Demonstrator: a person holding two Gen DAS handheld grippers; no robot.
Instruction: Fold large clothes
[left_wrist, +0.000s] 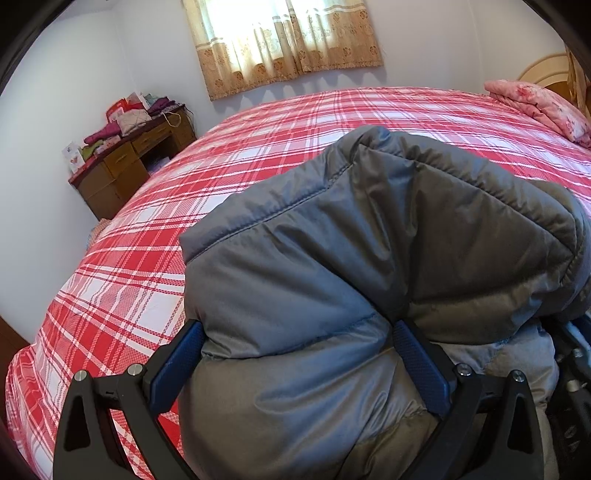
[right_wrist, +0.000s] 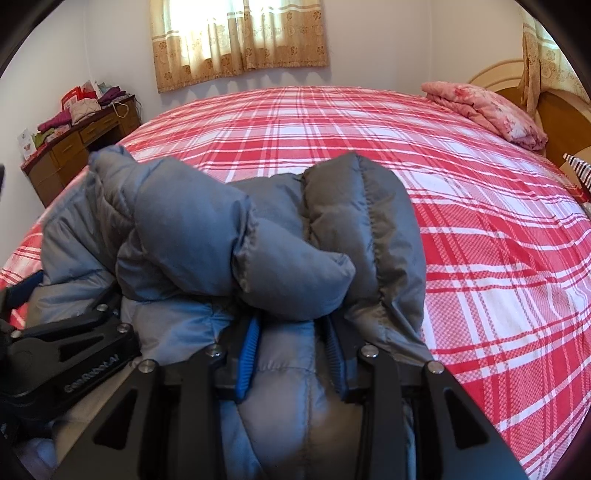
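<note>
Left wrist view: one grey jacket bulges over the bed, a thick fold wedged between the left gripper and its two wide-spread blue pads.

Right wrist view: the right gripper, narrowly parted, pinches another fold; lettering on the neighbouring gripper is blurred.

A bed under a red and white plaid sheet is carrying a grey puffer jacket bunched at its near edge. A folded pink floral quilt is lying at the far right corner, next to the wooden headboard.
</note>
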